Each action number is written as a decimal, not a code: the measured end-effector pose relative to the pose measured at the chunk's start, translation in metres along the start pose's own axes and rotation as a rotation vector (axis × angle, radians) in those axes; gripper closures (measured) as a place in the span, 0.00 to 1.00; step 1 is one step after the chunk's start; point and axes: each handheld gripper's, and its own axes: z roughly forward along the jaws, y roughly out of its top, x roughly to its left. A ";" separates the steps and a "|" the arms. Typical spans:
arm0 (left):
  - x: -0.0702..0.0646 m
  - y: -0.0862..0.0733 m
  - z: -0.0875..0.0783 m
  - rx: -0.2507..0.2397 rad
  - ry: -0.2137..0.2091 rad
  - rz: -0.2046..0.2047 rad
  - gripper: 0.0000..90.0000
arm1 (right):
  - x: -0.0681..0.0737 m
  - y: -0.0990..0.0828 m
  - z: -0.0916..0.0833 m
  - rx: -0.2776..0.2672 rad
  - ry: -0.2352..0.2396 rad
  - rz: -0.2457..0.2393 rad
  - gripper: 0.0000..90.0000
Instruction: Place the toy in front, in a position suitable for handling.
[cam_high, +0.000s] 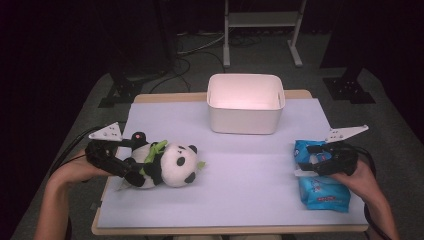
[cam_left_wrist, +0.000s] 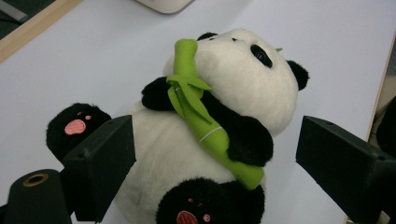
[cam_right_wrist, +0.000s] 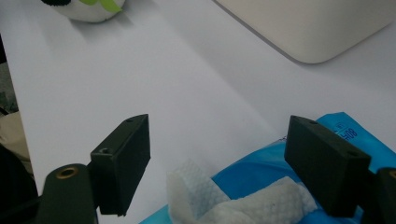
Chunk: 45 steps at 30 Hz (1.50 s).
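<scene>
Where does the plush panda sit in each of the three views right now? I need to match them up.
High view: plush panda lies at the table's left, at the left gripper.
Left gripper view: it takes up the centre, between that gripper's open jaws.
Right gripper view: a sliver of it at the top left edge.
Shared landmark: the white bin.

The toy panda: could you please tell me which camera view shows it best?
The left gripper view shows the toy panda best: it lies close and sharp between the open claw's jaws, with face, green bamboo stalk and pink paw pads clear. The high view shows it whole but small. The right gripper view catches just an edge of it at the top.
</scene>
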 end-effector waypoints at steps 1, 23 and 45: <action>0.000 0.000 0.000 -0.001 0.001 -0.001 0.12 | 0.000 0.000 0.000 0.000 0.000 0.000 0.24; 0.011 0.015 0.026 0.035 -0.034 0.016 0.13 | 0.001 0.002 0.001 0.006 0.000 -0.011 0.24; 0.024 0.028 0.060 0.101 -0.031 0.026 0.45 | 0.002 0.001 0.001 0.013 0.007 -0.019 0.24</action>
